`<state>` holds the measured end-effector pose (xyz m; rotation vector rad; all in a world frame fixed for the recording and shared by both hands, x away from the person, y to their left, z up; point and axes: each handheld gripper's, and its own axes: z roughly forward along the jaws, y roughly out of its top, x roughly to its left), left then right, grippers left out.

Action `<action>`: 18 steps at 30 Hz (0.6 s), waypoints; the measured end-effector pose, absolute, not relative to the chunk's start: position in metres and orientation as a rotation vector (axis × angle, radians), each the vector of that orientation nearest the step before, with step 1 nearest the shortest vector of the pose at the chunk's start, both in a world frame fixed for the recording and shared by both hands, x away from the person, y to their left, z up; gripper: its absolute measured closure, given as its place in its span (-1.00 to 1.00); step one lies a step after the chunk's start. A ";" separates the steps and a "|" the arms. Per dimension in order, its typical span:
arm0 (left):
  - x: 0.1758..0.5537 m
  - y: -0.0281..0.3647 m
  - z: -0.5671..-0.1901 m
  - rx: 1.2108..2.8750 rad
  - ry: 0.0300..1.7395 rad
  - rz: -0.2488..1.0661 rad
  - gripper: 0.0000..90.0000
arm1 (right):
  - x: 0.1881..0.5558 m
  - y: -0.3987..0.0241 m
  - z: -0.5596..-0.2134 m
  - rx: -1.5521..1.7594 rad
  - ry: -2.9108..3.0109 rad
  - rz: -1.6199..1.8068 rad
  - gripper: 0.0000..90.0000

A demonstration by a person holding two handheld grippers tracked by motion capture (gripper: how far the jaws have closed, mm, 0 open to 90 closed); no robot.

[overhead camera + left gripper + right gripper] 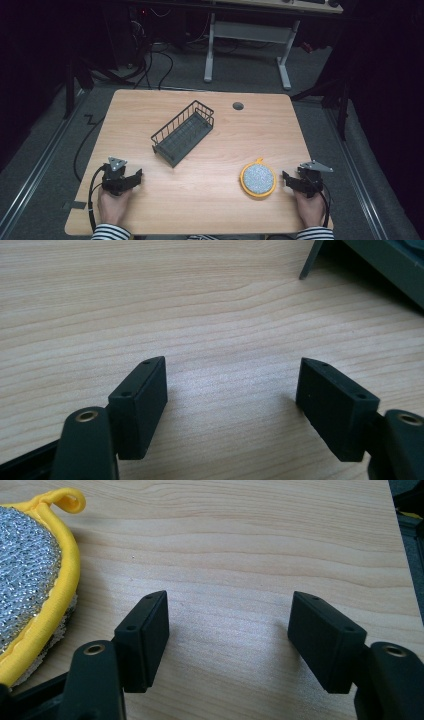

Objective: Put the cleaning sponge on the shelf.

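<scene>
A dark wire basket (pixel 183 133) stands slantwise at the middle of the wooden table (pixel 200 195); its corner (pixel 370 265) shows at the top right of the left gripper view. A round silver scouring pad with a yellow rim and loop (pixel 258 179) lies flat at the front right, also at the left edge of the right gripper view (pixel 30 575). My left gripper (pixel 135 176) rests near the front left edge, open, with bare wood between its jaws (pixel 232 400). My right gripper (pixel 286 179) sits just right of the pad, open and holding nothing (pixel 227 640).
A round cable hole (pixel 238 106) is set in the table near its far edge. Beyond the table stands a white desk frame (pixel 250 35) on a grey floor with cables. The table's right edge (pixel 400 540) runs close to my right gripper.
</scene>
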<state>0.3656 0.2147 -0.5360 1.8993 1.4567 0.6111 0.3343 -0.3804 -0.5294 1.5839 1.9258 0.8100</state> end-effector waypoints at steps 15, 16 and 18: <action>0.372 0.215 -0.512 1.874 1.441 0.506 -0.34 | 0.334 -0.381 -0.529 1.584 1.927 0.813 -0.27; 0.373 0.215 -0.510 1.875 1.440 0.502 -0.35 | 0.334 -0.381 -0.529 1.584 1.927 0.813 -0.27; 0.375 0.214 -0.507 1.879 1.436 0.503 -0.35 | 0.334 -0.381 -0.529 1.584 1.927 0.814 -0.27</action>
